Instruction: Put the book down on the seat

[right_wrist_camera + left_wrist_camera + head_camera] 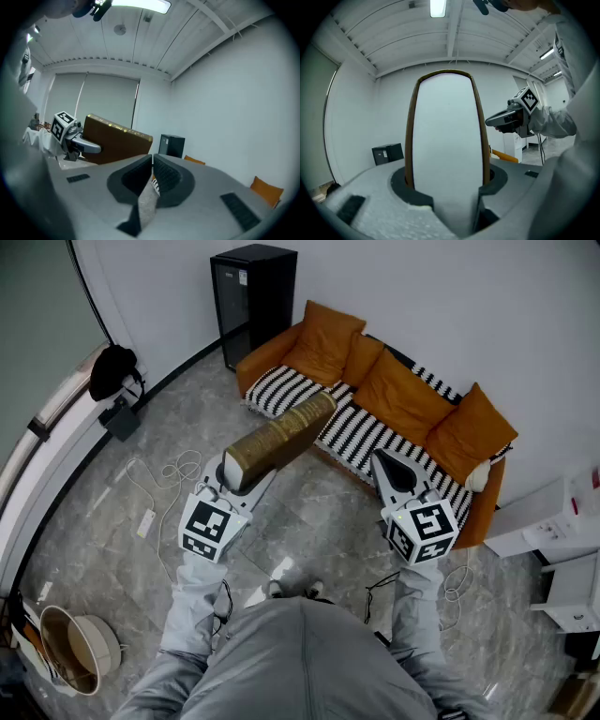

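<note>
A thick brown book [281, 440] with gilt page edges is held up over the floor in front of the sofa, with my left gripper [246, 480] shut on its near end. In the left gripper view the book [447, 136] fills the space between the jaws, its white page block facing the camera. The striped seat [361, 435] of the orange sofa [405, 397] lies just beyond the book. My right gripper [396, 472] hovers near the seat's front edge, shut and holding nothing; its tips meet in the right gripper view [152, 158], where the book [115, 140] shows at left.
A black cabinet [251, 298] stands left of the sofa. White furniture [553, 521] is at the right. Cables [167, 474] and a power strip lie on the grey floor at left, a round basket [80, 648] at bottom left. The person's legs [300, 652] are below.
</note>
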`<state>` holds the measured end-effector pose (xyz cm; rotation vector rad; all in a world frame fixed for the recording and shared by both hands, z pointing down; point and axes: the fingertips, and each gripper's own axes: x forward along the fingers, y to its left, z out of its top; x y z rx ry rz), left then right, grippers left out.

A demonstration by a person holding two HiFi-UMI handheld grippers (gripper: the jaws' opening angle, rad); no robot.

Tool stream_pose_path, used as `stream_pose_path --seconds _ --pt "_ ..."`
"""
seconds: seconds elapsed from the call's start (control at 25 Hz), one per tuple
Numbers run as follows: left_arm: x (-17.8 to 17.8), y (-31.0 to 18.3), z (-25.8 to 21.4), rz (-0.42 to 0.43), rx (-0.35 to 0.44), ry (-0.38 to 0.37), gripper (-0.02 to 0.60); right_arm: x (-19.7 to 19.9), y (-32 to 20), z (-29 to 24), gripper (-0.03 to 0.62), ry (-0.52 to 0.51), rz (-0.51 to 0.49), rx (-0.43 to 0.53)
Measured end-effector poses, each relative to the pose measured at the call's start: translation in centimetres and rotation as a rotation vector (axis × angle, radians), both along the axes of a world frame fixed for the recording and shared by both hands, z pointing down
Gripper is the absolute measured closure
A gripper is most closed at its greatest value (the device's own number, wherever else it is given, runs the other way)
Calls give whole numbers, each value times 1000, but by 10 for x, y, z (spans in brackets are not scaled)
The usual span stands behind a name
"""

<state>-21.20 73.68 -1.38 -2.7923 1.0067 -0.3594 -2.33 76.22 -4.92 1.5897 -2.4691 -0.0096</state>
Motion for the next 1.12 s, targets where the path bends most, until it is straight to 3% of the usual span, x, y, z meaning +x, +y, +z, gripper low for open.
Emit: stream_pose_path --seconds 0.32,0.8,1.12 --pt "3 -1 -3 -7 19 -10 348 1 5 -2 559 19 -10 22" --pt "40 -22 7 -45 7 -37 348 43 -19 4 559 -28 -38 27" --pt "68 -31 17 -89 -11 -54 348 67 -39 10 559 -67 -115 20"
